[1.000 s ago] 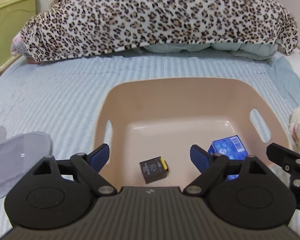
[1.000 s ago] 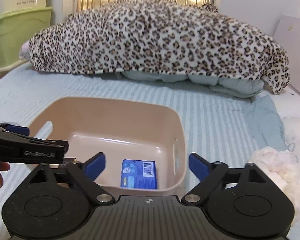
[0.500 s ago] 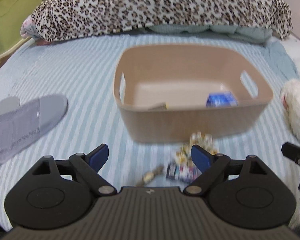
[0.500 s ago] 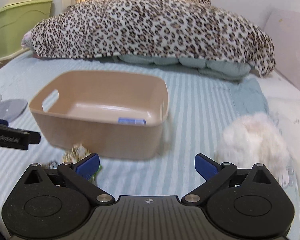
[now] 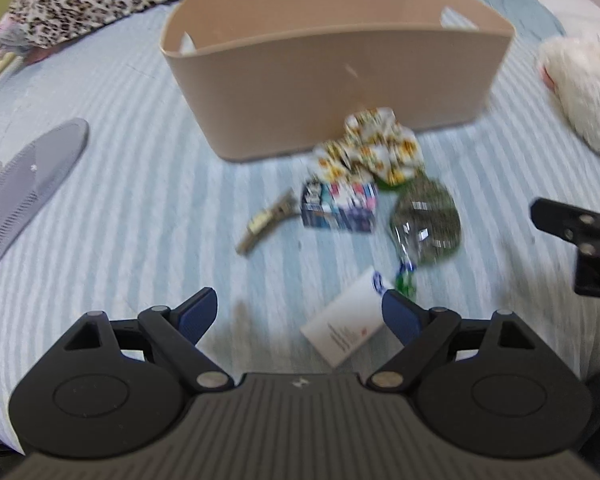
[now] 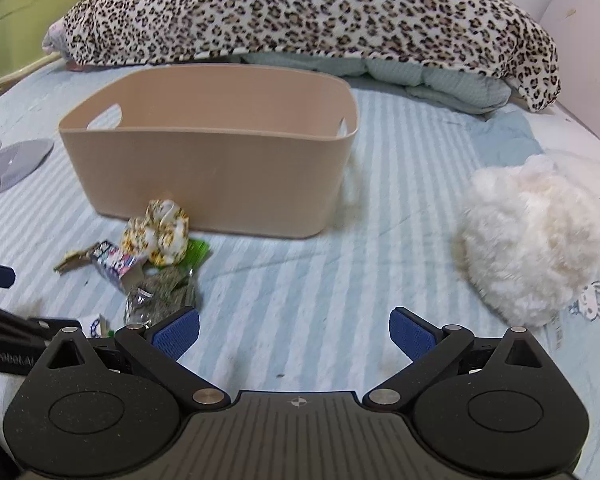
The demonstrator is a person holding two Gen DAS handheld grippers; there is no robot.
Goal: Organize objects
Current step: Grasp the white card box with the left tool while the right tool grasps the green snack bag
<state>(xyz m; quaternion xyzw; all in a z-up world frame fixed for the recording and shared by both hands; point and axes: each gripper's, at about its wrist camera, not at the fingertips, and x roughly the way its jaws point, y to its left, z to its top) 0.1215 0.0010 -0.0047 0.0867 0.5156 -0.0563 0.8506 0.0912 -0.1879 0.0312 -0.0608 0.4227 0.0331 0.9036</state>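
A beige plastic bin stands on the striped bed; it also shows in the right wrist view. In front of it lie a floral scrunchie, a small colourful box, a brass clip, a green foil packet and a white card. My left gripper is open and empty, low over the bed, with the white card by its right finger. My right gripper is open and empty over bare sheet, right of the pile.
A white plush toy lies to the right. A grey slipper lies to the left. A leopard-print blanket is heaped behind the bin. A green crate stands at the far left.
Both grippers have pulled back from above the bin and dropped low. The bin now shows from its side, and the pile of small items in front of it has come into view.
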